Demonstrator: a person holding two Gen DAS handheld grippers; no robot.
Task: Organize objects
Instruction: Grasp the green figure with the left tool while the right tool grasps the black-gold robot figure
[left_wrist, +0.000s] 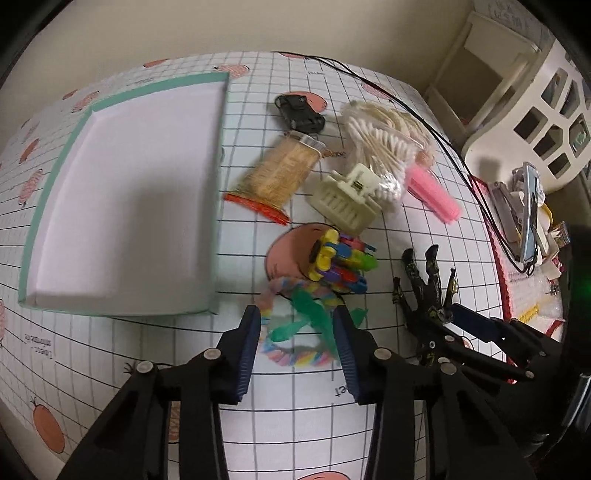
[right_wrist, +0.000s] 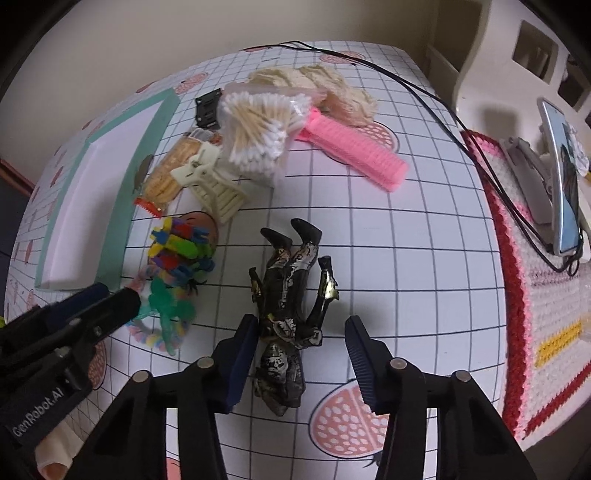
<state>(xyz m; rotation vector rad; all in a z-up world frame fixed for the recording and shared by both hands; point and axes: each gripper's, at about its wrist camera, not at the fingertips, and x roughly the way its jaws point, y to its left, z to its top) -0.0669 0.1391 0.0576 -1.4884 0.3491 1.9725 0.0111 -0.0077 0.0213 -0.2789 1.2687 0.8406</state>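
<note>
My left gripper (left_wrist: 297, 317) stands open above a green toy lizard (left_wrist: 314, 317) lying on a pastel rope ring (left_wrist: 295, 356); both lie between its fingers. Beyond them sits a cluster of colourful clips (left_wrist: 341, 262). My right gripper (right_wrist: 301, 328) is open around a black and gold action figure (right_wrist: 291, 306) lying flat, its head toward me. The figure (left_wrist: 428, 295) also shows in the left wrist view, with the right gripper's fingers (left_wrist: 480, 325) over it. A shallow white tray with a green rim (left_wrist: 218, 177) sits at the left.
Behind lie a toothpick jar (left_wrist: 277, 173), a cream hair claw (left_wrist: 347, 199), a cotton swab pack (right_wrist: 258, 129), a pink roller (right_wrist: 354, 151), a black clip (left_wrist: 299, 112) and a cream knit (right_wrist: 332, 85). A phone on a stand (right_wrist: 561, 181) and cables (right_wrist: 443, 107) occupy the right edge.
</note>
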